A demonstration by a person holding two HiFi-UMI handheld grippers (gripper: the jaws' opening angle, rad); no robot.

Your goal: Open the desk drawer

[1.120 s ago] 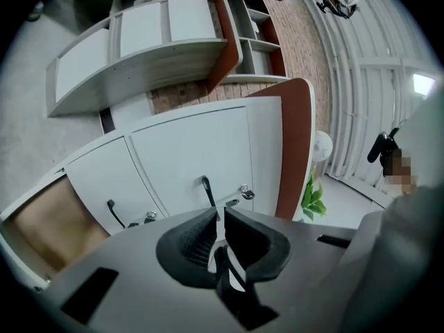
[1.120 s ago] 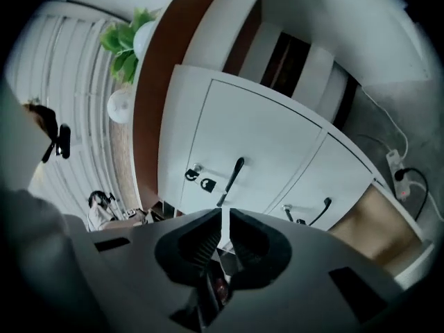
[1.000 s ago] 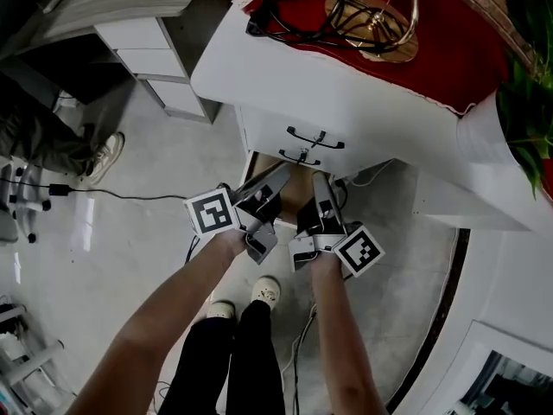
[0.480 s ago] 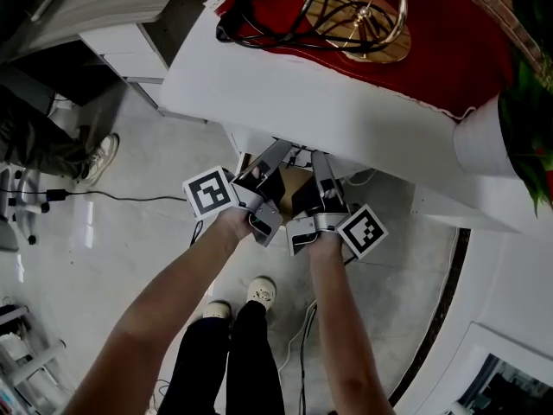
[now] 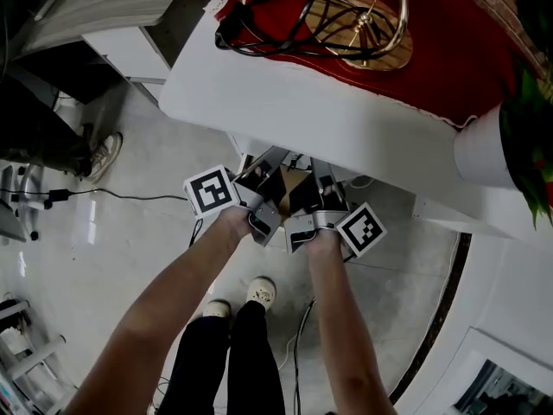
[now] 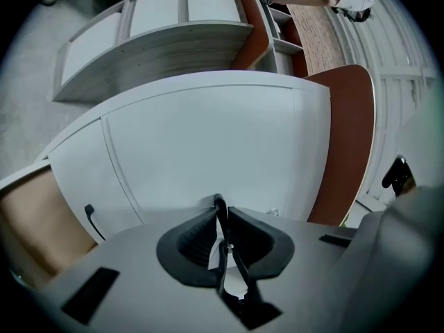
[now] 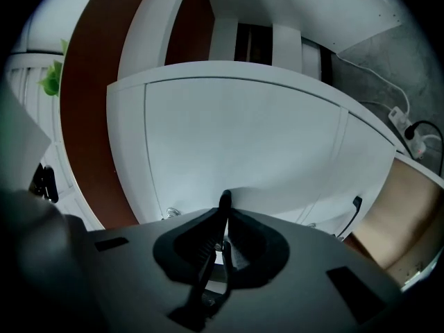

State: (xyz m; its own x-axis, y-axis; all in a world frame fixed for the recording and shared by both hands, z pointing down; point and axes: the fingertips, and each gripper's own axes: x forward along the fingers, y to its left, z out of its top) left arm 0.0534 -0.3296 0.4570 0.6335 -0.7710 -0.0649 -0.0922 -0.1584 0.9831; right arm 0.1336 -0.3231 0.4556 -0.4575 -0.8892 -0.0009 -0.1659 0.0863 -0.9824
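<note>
- One second earlier, the head view had shown both grippers short of the drawer fronts, with two black handles in plain sight. Since then the left gripper [image 6: 220, 214] and right gripper [image 7: 223, 217] had gone in under the front edge of the desk [image 5: 346, 115]. The overhang now hid the handles from above.
- Left gripper: jaws closing and narrow, with the thin black drawer handle [image 6: 220, 201] standing between the pads. The pads looked pressed on it.
- Right gripper: the same. Its jaws were closing to a narrow gap on that handle, and the bar rose just past the tips.
- Both grippers lay rolled on their sides, close together at the middle of the desk's front edge.
- Reading: the reach was done and the grip was being taken. The pull itself had not yet begun.
- The drawer front [image 6: 208, 137] filled each gripper view straight ahead, very near the tips. Its seams ran even and no gap showed, so I judged it not yet open.
- A second handle [image 6: 90, 217] sat on the neighbouring front, apart from both grippers and untouched.
- The next move would call for a straight draw back from the desk with both hands together, so that the thin bar did not slip from the pads.
</note>
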